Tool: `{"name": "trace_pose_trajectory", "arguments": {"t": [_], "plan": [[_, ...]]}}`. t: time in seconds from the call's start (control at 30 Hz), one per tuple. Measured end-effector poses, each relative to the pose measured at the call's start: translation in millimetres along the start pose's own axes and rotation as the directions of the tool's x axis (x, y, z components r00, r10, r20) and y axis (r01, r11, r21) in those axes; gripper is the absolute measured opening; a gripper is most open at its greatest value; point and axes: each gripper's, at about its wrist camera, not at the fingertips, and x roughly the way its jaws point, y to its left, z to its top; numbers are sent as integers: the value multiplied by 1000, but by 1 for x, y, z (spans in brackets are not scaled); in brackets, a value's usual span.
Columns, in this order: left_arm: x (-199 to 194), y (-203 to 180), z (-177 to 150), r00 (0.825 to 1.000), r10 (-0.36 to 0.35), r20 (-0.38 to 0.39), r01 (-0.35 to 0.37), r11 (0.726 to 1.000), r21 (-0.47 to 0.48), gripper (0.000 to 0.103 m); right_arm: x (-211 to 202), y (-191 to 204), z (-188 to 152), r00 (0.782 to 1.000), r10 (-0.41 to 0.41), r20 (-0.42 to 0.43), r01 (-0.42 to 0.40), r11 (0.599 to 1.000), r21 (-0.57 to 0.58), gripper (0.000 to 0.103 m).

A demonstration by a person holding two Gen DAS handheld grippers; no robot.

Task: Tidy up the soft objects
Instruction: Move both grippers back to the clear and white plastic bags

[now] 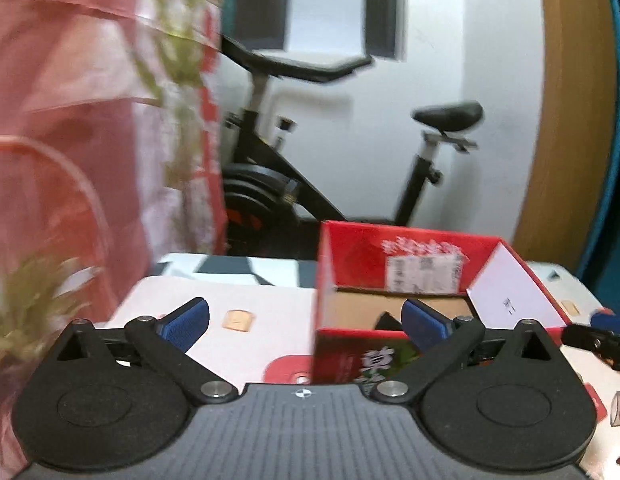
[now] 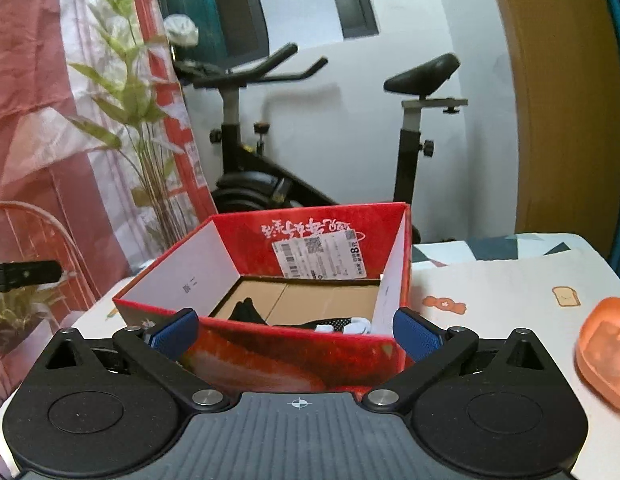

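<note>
An open red cardboard box (image 2: pixel 310 236) stands on the table; it also shows in the left wrist view (image 1: pixel 390 256). Black and white soft items (image 2: pixel 310 322), probably socks, lie on its brown floor. My right gripper (image 2: pixel 296 334) is open and empty, its blue pads either side of the box's near wall. My left gripper (image 1: pixel 306 322) is open and empty, left of the box's near corner. The other gripper's tip (image 1: pixel 594 340) shows at the right in the left wrist view.
The table has a white cloth (image 2: pixel 510 288) with cartoon prints. An orange translucent container (image 2: pixel 606 356) sits at the right. An exercise bike (image 2: pixel 270 160) stands behind. A pink curtain (image 1: pixel 62 120) and a green plant (image 2: pixel 130 112) are at the left.
</note>
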Motion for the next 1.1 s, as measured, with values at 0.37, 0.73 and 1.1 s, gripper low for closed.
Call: {"name": "trace_pose_trajectory", "arguments": {"t": [0.37,0.73,1.1], "plan": [[-36,7,-36,998,-10,-62,9,1000,-21,103,-25,-2,-50,998,-66,-22,67,997,45,103],[-48,0,-80,995,-9,-95,10,1000,10,103,-31,0,-90,989,-96,-112,101,994,36,103],[-39,1,-123,976,32,-216,-42,998,-42,103,-30,14,-115,978,-99,-182,89,994,-65,103]]}}
